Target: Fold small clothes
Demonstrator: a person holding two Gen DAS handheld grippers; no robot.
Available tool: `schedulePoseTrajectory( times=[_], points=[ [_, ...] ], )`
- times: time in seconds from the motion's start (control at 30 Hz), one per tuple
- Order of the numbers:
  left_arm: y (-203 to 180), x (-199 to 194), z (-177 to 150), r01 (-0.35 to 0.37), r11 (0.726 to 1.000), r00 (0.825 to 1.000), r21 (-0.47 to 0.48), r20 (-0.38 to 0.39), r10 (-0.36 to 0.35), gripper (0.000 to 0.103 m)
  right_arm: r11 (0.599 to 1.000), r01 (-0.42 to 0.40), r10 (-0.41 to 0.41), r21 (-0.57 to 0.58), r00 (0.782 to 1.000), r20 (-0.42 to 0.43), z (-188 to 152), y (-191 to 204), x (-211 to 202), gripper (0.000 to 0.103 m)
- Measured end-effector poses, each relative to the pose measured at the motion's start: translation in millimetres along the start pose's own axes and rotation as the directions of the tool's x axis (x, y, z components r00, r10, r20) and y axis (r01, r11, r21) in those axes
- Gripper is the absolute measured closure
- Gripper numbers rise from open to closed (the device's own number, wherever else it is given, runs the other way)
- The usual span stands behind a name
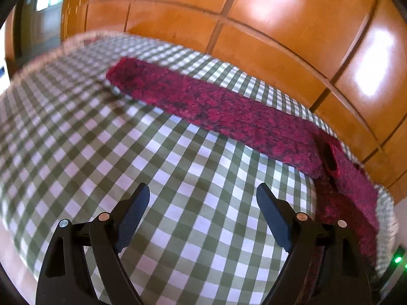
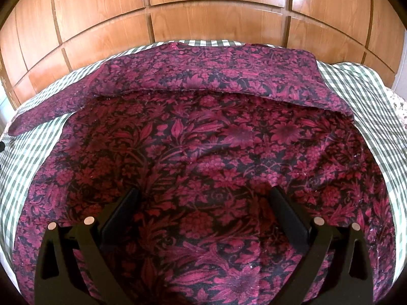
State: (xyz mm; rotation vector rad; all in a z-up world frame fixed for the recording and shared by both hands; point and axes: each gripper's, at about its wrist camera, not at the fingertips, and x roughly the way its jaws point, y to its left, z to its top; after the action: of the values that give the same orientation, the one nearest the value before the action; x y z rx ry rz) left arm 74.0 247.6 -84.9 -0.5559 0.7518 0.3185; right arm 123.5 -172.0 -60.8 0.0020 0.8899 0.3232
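A dark red floral garment [image 2: 203,137] lies spread on a green-and-white checked cloth [image 2: 376,96]. One sleeve is folded across its top [image 2: 208,73]; the other sleeve [image 2: 43,115] stretches out to the left. My right gripper [image 2: 204,198] hovers open over the garment's body, nothing between its fingers. In the left wrist view the outstretched sleeve [image 1: 211,109] runs diagonally across the checked cloth [image 1: 178,190]. My left gripper [image 1: 202,195] stands open over bare checked cloth, short of the sleeve and apart from it.
Glossy wooden panelled doors [image 2: 203,7] rise right behind the bed. The checked cloth's far edge [image 1: 386,203] drops off close behind the garment. A small green light [image 1: 397,259] glows at the right border.
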Motion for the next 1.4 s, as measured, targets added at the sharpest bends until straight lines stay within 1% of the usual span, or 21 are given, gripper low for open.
schedulePoseTrajectory(
  times=[0.03, 0.1, 0.13, 0.23, 0.3, 0.4, 0.47, 0.53, 0.57, 0.63, 0.67, 0.7, 0.73, 0.83, 0.9, 0.93, 1.03, 1.1, 1.17, 1.27, 1.4],
  points=[
    [5.8, 3.0, 4.1, 0.02, 0.999, 1.0, -0.031, -0.018, -0.021, 0.017, 1.0, 0.0, 0.0, 0.0, 1.0, -0.001, 0.1, 0.0, 0.0, 0.002],
    [20.1, 9.4, 15.9, 0.081, 0.991, 0.996, -0.11, -0.038, -0.086, 0.008, 1.0, -0.002, 0.002, 0.001, 1.0, 0.0, 0.0, 0.0, 0.0, 0.002],
    [26.3, 12.1, 21.7, 0.113, 0.984, 0.992, -0.141, -0.037, -0.12, 0.007, 1.0, -0.002, 0.002, 0.002, 1.0, 0.001, 0.0, -0.1, -0.2, 0.002],
    [45.9, 17.5, 44.9, 0.141, 0.965, 0.988, -0.22, -0.024, -0.15, 0.006, 1.0, -0.003, 0.003, 0.003, 1.0, 0.001, 0.0, -0.3, -0.2, 0.002],
    [60.8, 21.8, 62.0, 0.157, 0.946, 0.987, -0.283, 0.006, -0.162, 0.004, 1.0, -0.003, 0.003, 0.003, 1.0, 0.001, 0.1, -0.2, -0.2, 0.002],
    [84.8, 31.9, 81.3, 0.199, 0.89, 0.979, -0.409, 0.046, -0.198, 0.004, 1.0, -0.002, 0.002, 0.004, 1.0, 0.002, 0.1, -0.4, -0.2, 0.002],
    [96.3, 43.7, 92.7, 0.181, 0.871, 0.981, -0.457, 0.025, -0.19, 0.004, 1.0, -0.003, 0.003, 0.004, 1.0, 0.002, 0.4, -0.3, 0.0, 0.002],
    [106.9, 53.0, 99.4, 0.201, 0.838, 0.976, -0.507, 0.027, -0.217, 0.004, 1.0, -0.003, 0.003, 0.004, 1.0, 0.002, 0.4, 0.1, 0.1, 0.002],
    [113.9, 57.3, 102.7, 0.189, 0.821, 0.978, -0.538, 0.025, -0.209, 0.004, 1.0, -0.003, 0.003, 0.005, 1.0, 0.002, 0.3, -0.4, 0.0, 0.002],
    [122.7, 61.5, 105.3, 0.146, 0.805, 0.987, -0.575, 0.027, -0.16, 0.005, 1.0, -0.003, 0.003, 0.004, 1.0, 0.002, 0.4, -0.5, 0.0, 0.002],
    [126.7, 64.2, 107.5, 0.129, 0.796, 0.99, -0.592, 0.026, -0.141, 0.011, 1.0, -0.003, 0.003, 0.005, 1.0, 0.002, 0.3, -0.6, 0.0, 0.002],
    [128.4, 67.5, 110.1, 0.119, 0.794, 0.991, -0.597, 0.02, -0.134, 0.022, 1.0, -0.003, 0.003, 0.005, 1.0, 0.003, 0.3, -0.7, 0.0, 0.002],
    [129.4, 70.9, 112.4, 0.109, 0.795, 0.992, -0.597, 0.013, -0.127, 0.026, 1.0, -0.003, 0.003, 0.004, 1.0, 0.002, 0.4, -0.6, 0.1, 0.002],
    [130.3, 81.4, 120.1, 0.063, 0.81, 0.996, -0.582, -0.014, -0.087, 0.048, 1.0, -0.003, 0.003, 0.005, 1.0, 0.003, 0.4, -0.6, 0.3, 0.002],
    [127.7, 88.2, 127.3, 0.052, 0.83, 0.996, -0.555, -0.032, -0.084, 0.085, 1.0, -0.004, 0.004, 0.005, 1.0, 0.003, 0.3, -1.0, 0.1, 0.002],
    [126.8, 89.7, 129.4, 0.048, 0.842, 0.996, -0.538, -0.037, -0.08, 0.092, 1.0, -0.004, 0.004, 0.005, 1.0, 0.003, 0.4, -0.7, 0.2, 0.002],
    [108.0, 76.0, 135.4, 0.088, 0.89, 0.996, -0.447, 0.015, -0.091, 0.093, 1.0, -0.004, 0.004, 0.005, 1.0, 0.003, 0.1, -0.9, 0.0, 0.002],
    [79.5, 59.1, 136.9, 0.164, 0.921, 0.986, -0.352, 0.058, -0.154, 0.093, 1.0, -0.003, 0.003, 0.003, 1.0, 0.003, 0.5, -0.3, 0.4, 0.002],
    [44.5, 39.8, 133.4, 0.257, 0.933, 0.966, -0.251, 0.083, -0.244, 0.093, 1.0, -0.003, 0.003, 0.003, 1.0, 0.003, 1.2, -0.3, 1.0, 0.002],
    [-13.8, 16.6, 118.7, 0.367, 0.926, 0.929, -0.091, 0.086, -0.36, 0.093, 1.0, -0.003, 0.003, 0.003, 1.0, 0.003, 1.0, -0.7, 1.1, 0.002],
    [-92.8, 9.4, 83.8, 0.433, 0.896, 0.9, 0.101, 0.011, -0.436, 0.093, 1.0, -0.007, 0.007, 0.005, 1.0, 0.005, 2.5, -0.8, 2.4, 0.002]
  ],
)
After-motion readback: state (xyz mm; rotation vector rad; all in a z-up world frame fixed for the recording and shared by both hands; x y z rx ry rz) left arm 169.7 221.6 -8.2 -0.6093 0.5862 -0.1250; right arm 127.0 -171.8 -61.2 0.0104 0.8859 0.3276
